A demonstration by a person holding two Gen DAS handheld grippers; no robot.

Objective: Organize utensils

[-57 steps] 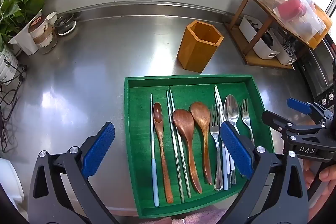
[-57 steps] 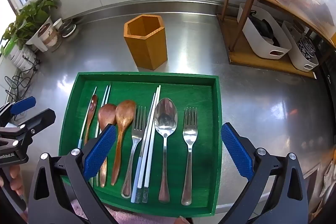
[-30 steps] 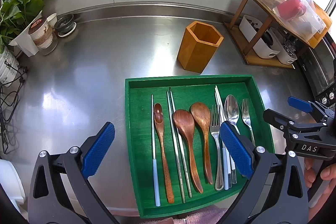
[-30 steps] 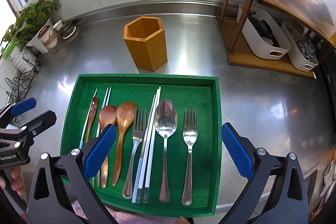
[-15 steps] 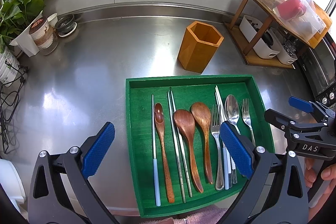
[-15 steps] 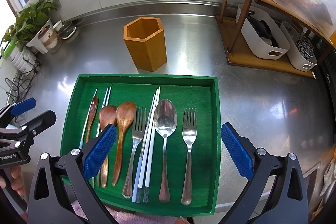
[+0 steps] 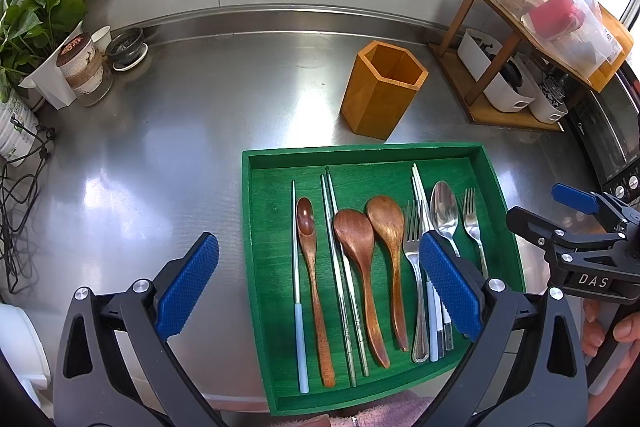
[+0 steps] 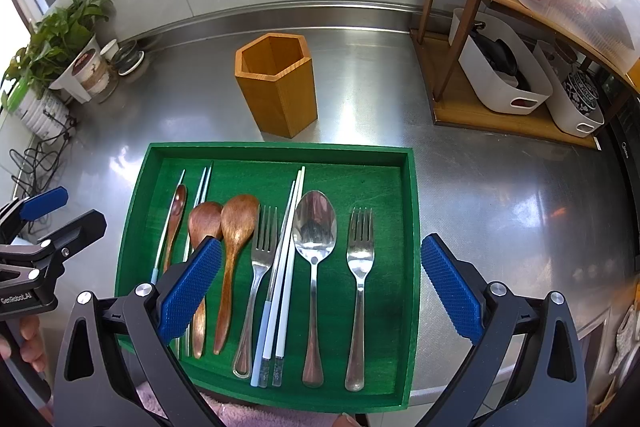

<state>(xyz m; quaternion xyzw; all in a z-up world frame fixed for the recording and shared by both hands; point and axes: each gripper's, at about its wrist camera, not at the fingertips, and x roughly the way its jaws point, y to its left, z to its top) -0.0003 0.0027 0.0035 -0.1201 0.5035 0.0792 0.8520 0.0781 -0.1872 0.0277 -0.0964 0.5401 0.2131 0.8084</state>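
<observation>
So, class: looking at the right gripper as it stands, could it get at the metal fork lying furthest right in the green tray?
Probably yes. The right gripper is open above the green tray, and the metal fork lies flat and apart from the metal spoon, with nothing over it.

Bare steel worktop (image 8: 500, 195) lies open right of the green tray (image 8: 412, 267); the hexagonal wooden holder (image 8: 280, 87) stands just behind it, the wooden shelf rack (image 8: 460, 107) farther right.

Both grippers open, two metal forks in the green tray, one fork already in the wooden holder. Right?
Not quite: the wooden holder is empty, as the right wrist view shows. Both forks lie in the green tray; left gripper and right gripper are open.
</observation>
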